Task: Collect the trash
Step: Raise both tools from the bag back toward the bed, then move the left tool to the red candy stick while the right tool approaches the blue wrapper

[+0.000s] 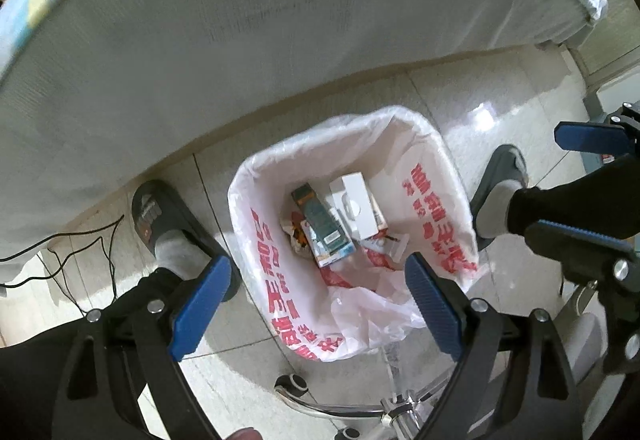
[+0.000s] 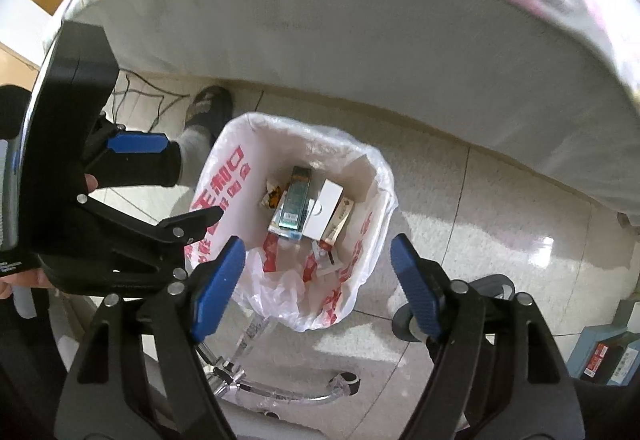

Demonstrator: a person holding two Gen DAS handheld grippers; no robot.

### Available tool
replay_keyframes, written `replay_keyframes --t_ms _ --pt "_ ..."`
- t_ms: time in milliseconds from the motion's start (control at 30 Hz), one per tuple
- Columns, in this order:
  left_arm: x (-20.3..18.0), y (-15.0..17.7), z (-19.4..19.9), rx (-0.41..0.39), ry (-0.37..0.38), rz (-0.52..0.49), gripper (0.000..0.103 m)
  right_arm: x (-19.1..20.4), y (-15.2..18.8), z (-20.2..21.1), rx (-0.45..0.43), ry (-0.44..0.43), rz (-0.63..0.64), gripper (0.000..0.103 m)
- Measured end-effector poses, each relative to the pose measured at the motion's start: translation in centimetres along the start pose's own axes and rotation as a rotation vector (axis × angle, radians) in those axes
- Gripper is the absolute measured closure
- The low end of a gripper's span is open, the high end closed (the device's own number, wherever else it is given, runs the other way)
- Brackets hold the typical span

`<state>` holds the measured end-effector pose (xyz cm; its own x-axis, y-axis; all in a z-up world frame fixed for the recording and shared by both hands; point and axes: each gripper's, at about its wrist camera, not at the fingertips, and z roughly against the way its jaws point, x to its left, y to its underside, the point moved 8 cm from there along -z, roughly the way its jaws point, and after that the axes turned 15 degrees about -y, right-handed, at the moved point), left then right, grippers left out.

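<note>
Both the left hand-held gripper [image 1: 318, 306] and right hand-held gripper [image 2: 318, 286] hang wide and empty above the lined bin [image 1: 444, 160], whose boxes [image 1: 326, 228] lie directly ahead, apparently between drops.

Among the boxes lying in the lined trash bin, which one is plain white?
The white box, lying between the dark green box and the beige box. The other two carry printed colour; this one is plain white.

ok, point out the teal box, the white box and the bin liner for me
teal box [image 1: 320, 214]: left wrist view, its top face.
white box [image 1: 356, 206]: left wrist view, its flat top.
bin liner [image 2: 224, 176]: right wrist view, its printed left wall.
</note>
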<state>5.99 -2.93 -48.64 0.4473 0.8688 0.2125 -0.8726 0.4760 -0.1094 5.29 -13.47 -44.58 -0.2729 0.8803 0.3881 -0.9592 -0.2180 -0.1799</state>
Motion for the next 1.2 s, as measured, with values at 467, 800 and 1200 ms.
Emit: replay_keyframes --t_ms 467,800,1200 --pt "2.9 -4.8 10.1 -0.222 0.003 0.133 0.016 0.0 -1.9 12.1 -0.228 0.022 -0.037 0.023" --pt "5.0 -11.3 20.0 -0.398 0.017 0.249 0.013 -0.8 -5.6 25.2 -0.526 0.142 -0.023 0.018" --pt "5.8 -19.8 24.0 -0.464 -0.027 0.27 0.013 -3.4 -13.3 33.4 -0.627 0.249 0.04 0.017"
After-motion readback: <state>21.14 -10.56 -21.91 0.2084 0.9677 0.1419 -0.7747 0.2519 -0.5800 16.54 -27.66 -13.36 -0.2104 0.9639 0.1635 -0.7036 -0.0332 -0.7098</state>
